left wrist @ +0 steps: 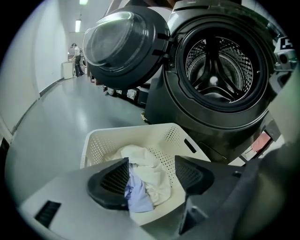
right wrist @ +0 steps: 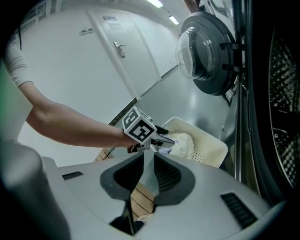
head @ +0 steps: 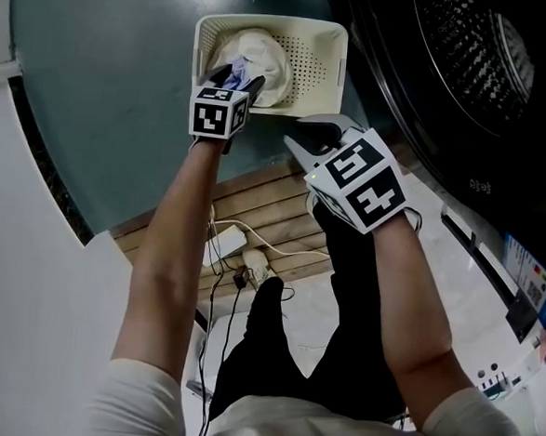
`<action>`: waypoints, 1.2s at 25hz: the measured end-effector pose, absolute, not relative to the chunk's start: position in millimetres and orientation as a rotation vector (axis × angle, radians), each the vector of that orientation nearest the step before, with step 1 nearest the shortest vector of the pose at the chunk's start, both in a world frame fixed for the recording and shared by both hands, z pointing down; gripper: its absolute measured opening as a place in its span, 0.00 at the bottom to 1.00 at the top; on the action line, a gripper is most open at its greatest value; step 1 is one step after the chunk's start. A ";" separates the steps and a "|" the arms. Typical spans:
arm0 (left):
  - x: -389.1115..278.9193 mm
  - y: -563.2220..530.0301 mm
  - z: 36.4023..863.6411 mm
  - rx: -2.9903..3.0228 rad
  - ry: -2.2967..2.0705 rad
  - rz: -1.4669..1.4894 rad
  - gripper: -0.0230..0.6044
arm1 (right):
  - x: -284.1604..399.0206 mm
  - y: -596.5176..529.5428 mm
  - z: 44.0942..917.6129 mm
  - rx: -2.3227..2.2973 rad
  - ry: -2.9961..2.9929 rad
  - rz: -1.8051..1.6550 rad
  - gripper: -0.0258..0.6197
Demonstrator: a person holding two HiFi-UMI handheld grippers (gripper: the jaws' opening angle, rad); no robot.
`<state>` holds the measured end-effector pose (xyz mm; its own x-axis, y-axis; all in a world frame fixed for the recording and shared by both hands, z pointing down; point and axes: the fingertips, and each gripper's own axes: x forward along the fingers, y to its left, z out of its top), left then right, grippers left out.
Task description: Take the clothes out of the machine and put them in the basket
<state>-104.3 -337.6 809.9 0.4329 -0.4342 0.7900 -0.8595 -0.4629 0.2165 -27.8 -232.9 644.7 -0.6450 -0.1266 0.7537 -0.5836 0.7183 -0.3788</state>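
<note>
A cream perforated basket [head: 330, 67] [left wrist: 140, 130] [right wrist: 213, 145] stands on the grey floor in front of the dark washing machine, whose drum [left wrist: 218, 65] looks empty. White clothes [head: 261, 58] [left wrist: 147, 161] lie heaped inside the basket. My left gripper [head: 238, 75] [left wrist: 152, 171] hangs over the basket's near edge, open. A pale blue cloth [left wrist: 136, 197] droops beside its left pad, and the right pad stands clear of it. My right gripper [head: 307, 136] [right wrist: 148, 157] hovers nearer me, to the right. Only a thin slit shows between its jaws, with nothing in it.
The machine's round door [left wrist: 119, 44] [right wrist: 206, 47] stands swung open beyond the basket. Wooden slats [head: 264, 212] with cables and a white adapter [head: 229, 242] lie below my arms. A person [left wrist: 75, 56] stands far down the corridor. A white wall runs along the left.
</note>
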 end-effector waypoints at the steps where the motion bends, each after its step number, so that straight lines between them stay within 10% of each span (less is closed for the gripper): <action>1: -104.5 -336.1 803.1 2.082 -1.085 0.883 0.52 | -30.1 -230.7 643.5 0.541 -2.190 0.800 0.16; 30: -158.8 -132.9 484.9 2.370 -1.053 0.526 0.31 | -74.1 -109.8 485.0 0.907 -2.400 0.746 0.11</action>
<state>-158.8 -132.9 484.9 0.6283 -0.5753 0.5237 -0.7643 -0.5821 0.2775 -74.1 -109.8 485.0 -0.6735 -0.4504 0.5861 -0.7033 0.6346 -0.3205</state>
